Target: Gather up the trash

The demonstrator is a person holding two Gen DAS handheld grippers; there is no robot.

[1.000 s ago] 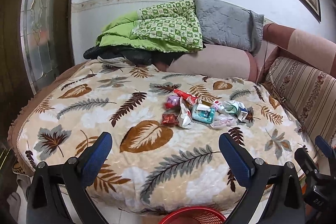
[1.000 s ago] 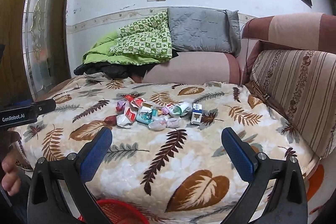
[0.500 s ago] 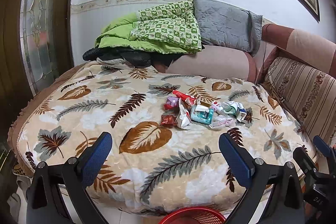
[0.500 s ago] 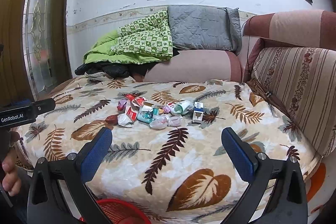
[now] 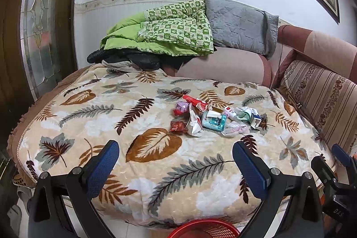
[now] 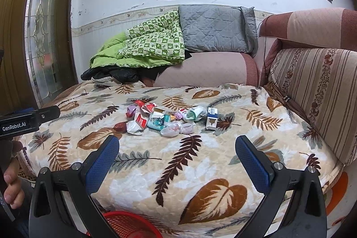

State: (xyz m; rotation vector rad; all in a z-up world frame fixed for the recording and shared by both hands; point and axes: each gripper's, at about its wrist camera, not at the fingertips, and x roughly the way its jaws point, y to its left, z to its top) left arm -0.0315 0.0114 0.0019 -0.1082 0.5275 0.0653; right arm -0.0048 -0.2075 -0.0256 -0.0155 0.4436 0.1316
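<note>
A heap of trash (image 5: 214,118) lies in the middle of the leaf-patterned blanket (image 5: 89,117): red wrappers, a teal packet (image 5: 213,122), white plastic and a small blue-and-white carton (image 6: 212,119). The right wrist view shows the same heap of trash (image 6: 165,119) on the blanket (image 6: 223,155). My left gripper (image 5: 176,160) hovers open near the front edge, well short of the pile. My right gripper (image 6: 177,158) is open too, with nothing between its fingers. A red mesh basket (image 5: 204,229) sits on the floor below the front edge, and the basket (image 6: 129,224) appears again at the bottom of the right wrist view.
Folded green quilts (image 5: 169,35) and a grey cushion (image 5: 241,28) are stacked at the back over a pink bolster (image 6: 207,70). A striped sofa back (image 6: 319,90) bounds the right side. A glass-panelled door (image 6: 42,30) stands at left. A hand (image 6: 12,189) holds the left gripper's handle.
Both views have drifted slightly; the pile sits a touch lower in frame. Both grippers stay open and the trash has not moved.
</note>
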